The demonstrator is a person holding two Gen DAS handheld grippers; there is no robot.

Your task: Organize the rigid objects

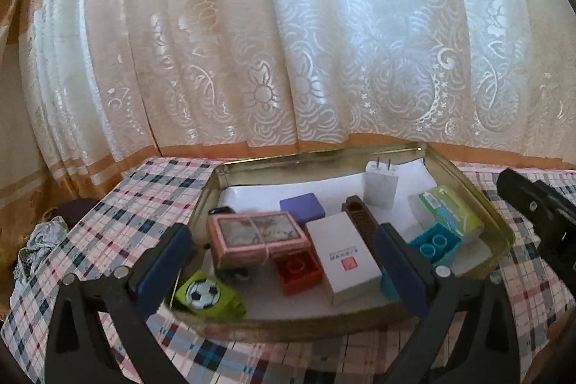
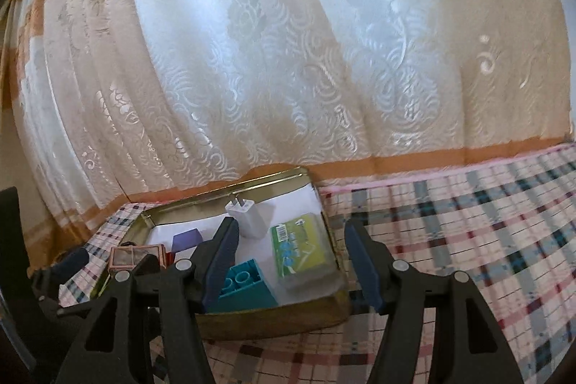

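A pale lace curtain with swirl and flower patterns and an orange hem fills the upper part of both views. Below it the counter wears a soft checked cloth of pink, white and blue.

On the cloth sits a shallow, rectangular metal tin with a dull gold rim, lined with white paper. It lies in the lower middle of the left wrist view and lower left of centre in the right wrist view.

Inside the tin lie hard small things:
- a pink-edged box tied with string, at the left;
- a plain white carton with a red stamp;
- a glossy green and white packet at the right;
- a teal studded plastic brick;
- a white plug adapter standing with prongs up;
- a red hollow brick;
- a flat purple square block;
- a lime-green piece with a football print at the near corner.

The left claw is spread wide over the near edge of the tin, gripping nothing. The right claw is also wide and empty, its blue pads straddling the tin's right corner.
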